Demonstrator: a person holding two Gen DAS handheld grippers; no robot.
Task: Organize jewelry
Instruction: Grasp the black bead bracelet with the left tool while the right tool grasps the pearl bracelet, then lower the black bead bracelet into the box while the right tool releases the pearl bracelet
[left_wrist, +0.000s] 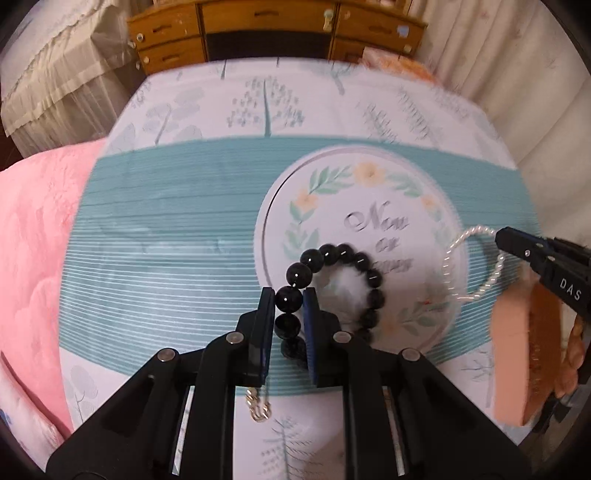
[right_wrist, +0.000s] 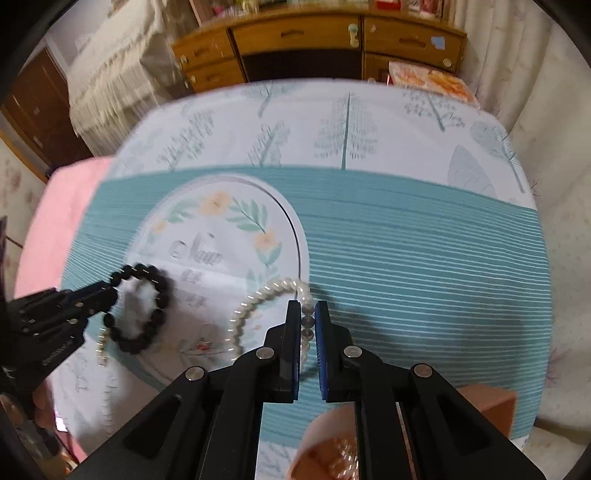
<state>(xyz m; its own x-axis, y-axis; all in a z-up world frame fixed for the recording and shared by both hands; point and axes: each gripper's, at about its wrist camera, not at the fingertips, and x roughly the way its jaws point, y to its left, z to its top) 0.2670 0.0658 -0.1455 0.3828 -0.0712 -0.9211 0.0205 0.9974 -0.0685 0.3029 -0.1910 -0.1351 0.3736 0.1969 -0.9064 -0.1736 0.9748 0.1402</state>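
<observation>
Left wrist view: left gripper (left_wrist: 289, 295) jaws clamping black bead bracelet (left_wrist: 340, 284) over round floral tin (left_wrist: 358, 251) on bed; bracelet dangling, risking slipping. Right gripper (right_wrist: 307, 314) jaws pinching pearl bracelet (right_wrist: 266, 310); strands risking tangling. Pink box (left_wrist: 517, 350) blurring, contents unclear; gold chain (left_wrist: 258, 406) half hidden.

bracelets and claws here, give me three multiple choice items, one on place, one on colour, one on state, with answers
1. Where does the gold chain lie?
A. on the round plate
B. on the cloth beside the plate
C. in the pink box

2. What colour is the bracelet in the left claw?
A. black
B. white
C. red

3. How is the right claw?
A. wide open
B. shut on nothing
C. shut on the pearl bracelet

Answers:
1 B, the chain rests on the tablecloth off the plate rim.
2 A, the black bead bracelet sits between its fingers.
3 C, pearls are pinched between its fingers.
</observation>
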